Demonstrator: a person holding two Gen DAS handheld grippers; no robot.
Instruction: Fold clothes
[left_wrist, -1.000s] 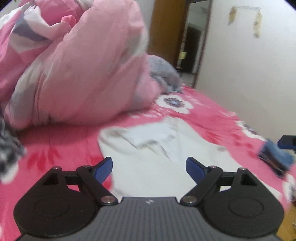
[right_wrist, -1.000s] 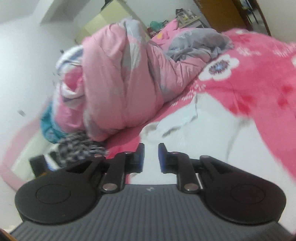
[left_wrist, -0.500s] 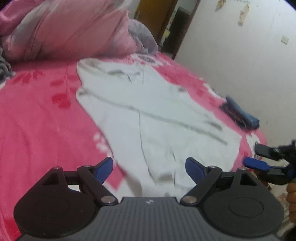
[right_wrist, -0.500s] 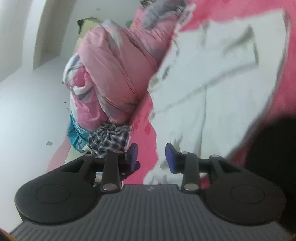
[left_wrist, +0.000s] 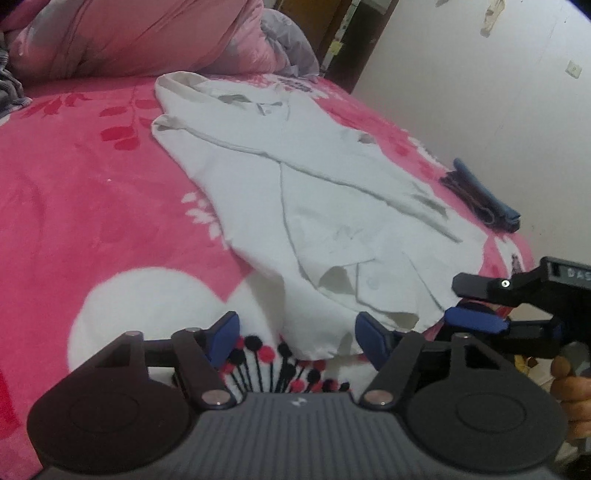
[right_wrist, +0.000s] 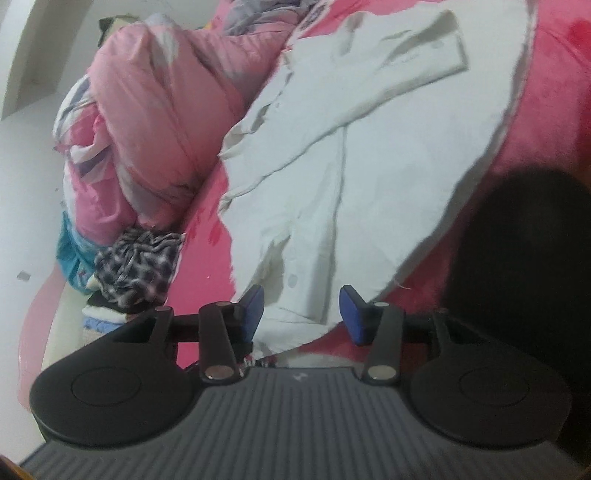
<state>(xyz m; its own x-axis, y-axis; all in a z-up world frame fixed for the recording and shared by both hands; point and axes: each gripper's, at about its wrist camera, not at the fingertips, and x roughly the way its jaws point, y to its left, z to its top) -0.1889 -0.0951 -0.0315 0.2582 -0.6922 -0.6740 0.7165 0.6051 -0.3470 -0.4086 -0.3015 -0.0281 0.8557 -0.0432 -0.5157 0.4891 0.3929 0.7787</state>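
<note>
Bed: pink bedspread (left_wrist: 92, 206) with red leaf prints and a big white flower, beside a pale wall.
Left gripper (left_wrist: 295, 334): points down at the near hem; jaws closing, pads either side of the hem and not yet pressing it.
Right gripper (right_wrist: 301, 308): angled down over the same hem, rolled sideways; jaws opening, the buttoned edge lies between the pads, which stand apart from it.
Hand (left_wrist: 569, 380): fingers wrapped round the right gripper's handle, at the right edge of the left view.
Shirt (left_wrist: 317, 192): one white shirt, flat on the bedspread, collar at the far end.
Quilt (right_wrist: 155, 122): one pink heap beyond the collar.
Other clothes: one checked bundle (right_wrist: 136, 266) by the quilt; one dark blue folded piece (left_wrist: 480, 195) near the wall.
</note>
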